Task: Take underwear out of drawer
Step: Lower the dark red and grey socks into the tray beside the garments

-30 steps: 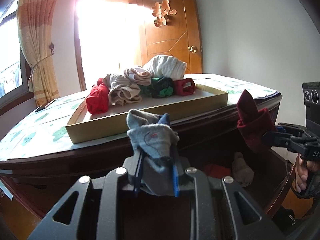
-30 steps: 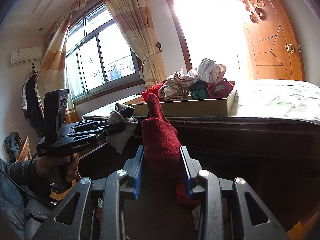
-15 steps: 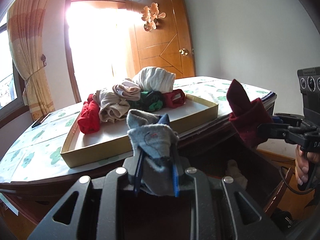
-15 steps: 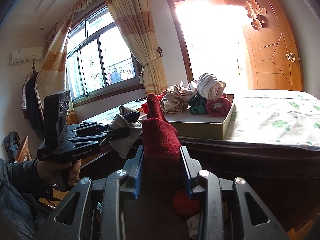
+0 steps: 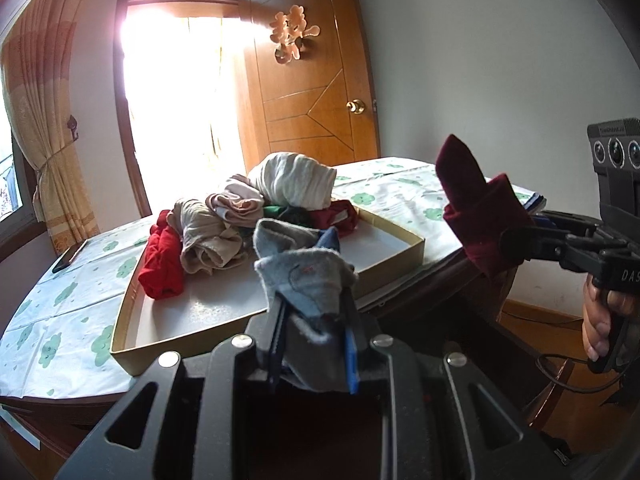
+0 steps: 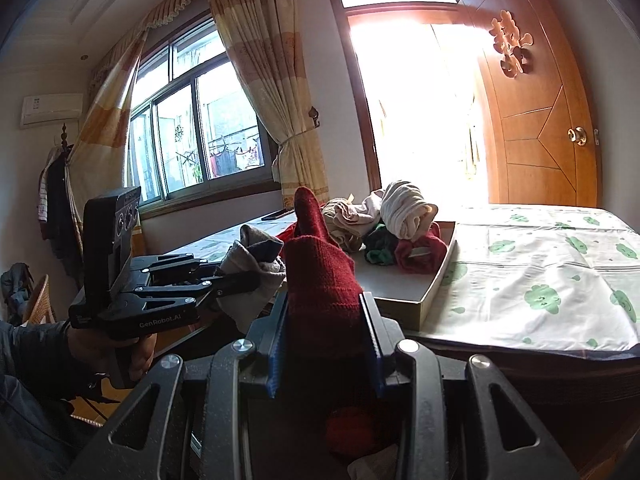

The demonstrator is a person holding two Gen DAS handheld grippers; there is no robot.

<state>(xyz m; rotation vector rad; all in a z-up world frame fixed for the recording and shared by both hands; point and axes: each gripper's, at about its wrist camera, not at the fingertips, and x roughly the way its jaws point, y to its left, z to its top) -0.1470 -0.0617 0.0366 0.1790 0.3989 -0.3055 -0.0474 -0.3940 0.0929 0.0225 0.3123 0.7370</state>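
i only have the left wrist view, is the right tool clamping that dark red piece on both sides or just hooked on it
Observer: Both sides. In the right wrist view the right tool has a blue pad pressed against each flank of the dark red knit piece.
Operator: anything left down in the drawer, cant see in from here
Observer: Yes. A bright red bundle lies in the dark space below that tool, and a pale piece shows at the bottom edge.
Operator: and my left side from over there
Observer: The left hand is wrapped round the handle of the left tool, with the grey piece bunched at its tip.
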